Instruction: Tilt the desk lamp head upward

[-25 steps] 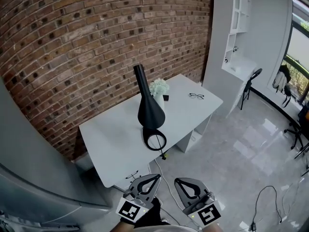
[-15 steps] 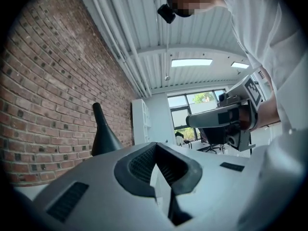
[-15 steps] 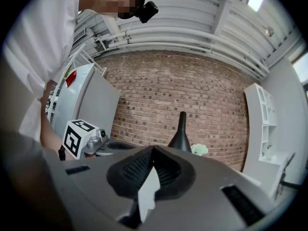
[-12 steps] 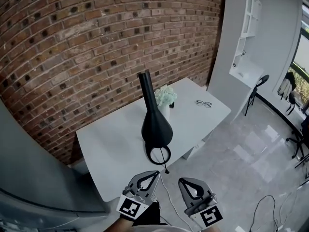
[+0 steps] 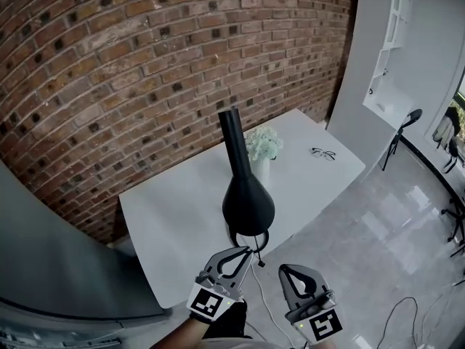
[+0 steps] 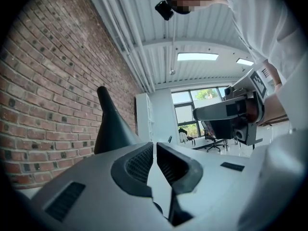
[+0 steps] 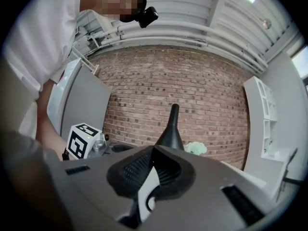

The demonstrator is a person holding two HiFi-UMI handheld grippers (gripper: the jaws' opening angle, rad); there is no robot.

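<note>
Hovering at the near edge of the bench [image 5: 174, 217], I have both grippers level and aimed at the desk lamp [image 5: 248, 202], and neither one touches it. The lamp stands close to that near edge, about midway along it. Its wide black body sits low over a ring at its foot, and its narrow end rises toward the brick wall [image 5: 145, 64]. Behind it, toward the far edge, stands a white vase of flowers [image 5: 263, 145], and a pair of glasses [image 5: 323, 153] lies near the right-hand corner.

My left gripper [image 5: 245, 254] is pressed together with nothing between its jaws. Its own view shows the tips [image 6: 155, 146] meeting, with the lamp off to their left and beyond them. My right gripper [image 5: 285, 270] sits just beside it, a little further back from the bench. Its jaws are also closed on nothing [image 7: 153, 149], with the lamp straight ahead above them.

As I judge it, the task has not started: the lamp looks untouched and nothing is held. What is left is all of it. I need to close the last gap, probably steady the foot with one gripper, take the head with the other and swing it upward. For a real grasp the jaws would first have to spread.
</note>
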